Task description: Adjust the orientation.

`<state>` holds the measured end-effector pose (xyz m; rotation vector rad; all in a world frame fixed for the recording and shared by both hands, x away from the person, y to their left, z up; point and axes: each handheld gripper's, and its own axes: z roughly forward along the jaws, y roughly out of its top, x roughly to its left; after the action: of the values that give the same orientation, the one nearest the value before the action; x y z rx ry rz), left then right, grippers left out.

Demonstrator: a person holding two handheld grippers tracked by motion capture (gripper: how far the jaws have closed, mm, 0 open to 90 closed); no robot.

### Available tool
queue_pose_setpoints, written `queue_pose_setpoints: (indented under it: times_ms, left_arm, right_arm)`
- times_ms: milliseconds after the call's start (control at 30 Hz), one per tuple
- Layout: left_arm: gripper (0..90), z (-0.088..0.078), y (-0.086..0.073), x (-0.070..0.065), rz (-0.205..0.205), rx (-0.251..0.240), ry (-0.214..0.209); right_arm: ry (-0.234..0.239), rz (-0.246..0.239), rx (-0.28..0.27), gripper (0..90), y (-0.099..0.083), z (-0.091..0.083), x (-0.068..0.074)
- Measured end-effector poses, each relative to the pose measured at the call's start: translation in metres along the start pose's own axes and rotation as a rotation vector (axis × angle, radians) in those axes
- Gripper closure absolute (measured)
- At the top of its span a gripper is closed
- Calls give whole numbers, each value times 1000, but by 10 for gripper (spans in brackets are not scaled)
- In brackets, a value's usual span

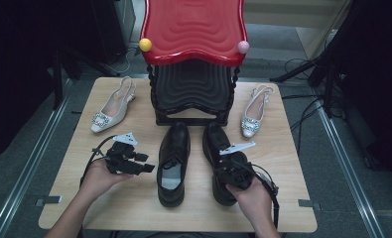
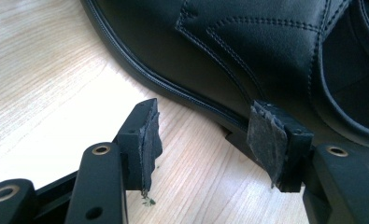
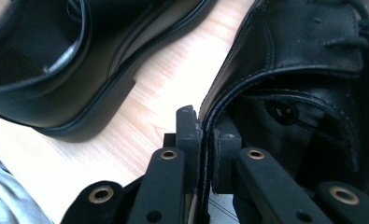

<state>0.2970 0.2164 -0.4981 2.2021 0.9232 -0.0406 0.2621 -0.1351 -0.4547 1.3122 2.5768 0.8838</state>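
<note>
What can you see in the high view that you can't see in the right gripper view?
Only the high view takes in the red and black stool at the back of the table, the two pale slingback shoes beside it, and the left hand-held gripper, jaws apart, next to the left black shoe.

Only the right gripper view shows up close how the right hand-held gripper pinches the inner side wall of the right black shoe, one pad outside and one inside.

Both show the two black shoes and the wooden tabletop.

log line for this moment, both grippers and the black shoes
left gripper: open beside left black shoe | right gripper: shut on right black shoe collar
</note>
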Motion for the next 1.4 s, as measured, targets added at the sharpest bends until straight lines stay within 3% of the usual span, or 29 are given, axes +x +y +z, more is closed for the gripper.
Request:
queue_pose_setpoints:
  times_ms: [133, 367, 867, 1000, 1033, 1167, 1233, 1300, 1400]
  left_arm:
    - [434, 1, -1, -2, 9, 3, -1]
    - [434, 3, -2, -4, 12, 6, -4]
    - [434, 3, -5, -6, 6, -2, -12]
    - [434, 3, -4, -6, 6, -5, -14]
    - [434, 4, -4, -6, 5, -5, -14]
    - [441, 3, -4, -4, -2, -9, -19]
    - [464, 3, -3, -2, -18, -17, -23]
    - [489, 3, -3, -1, -22, -30, -24]
    - [585, 3, -2, -1, -15, -48, -16]
  right_arm:
    - [3, -22, 28, 841, 2, 12, 7]
    - [42, -4, 39, 803, 7, 25, 11]
    - [132, -15, 24, 664, 20, 42, 21]
    - [161, -28, -33, 644, 21, 30, 18]
    - [161, -30, -35, 653, 21, 25, 17]
    - [220, -31, -129, 738, 18, -2, 9]
    - [194, -34, -171, 775, 14, -17, 1]
    - [189, -29, -194, 794, 11, -22, -8]
    - [158, 15, -216, 828, 3, -23, -28]
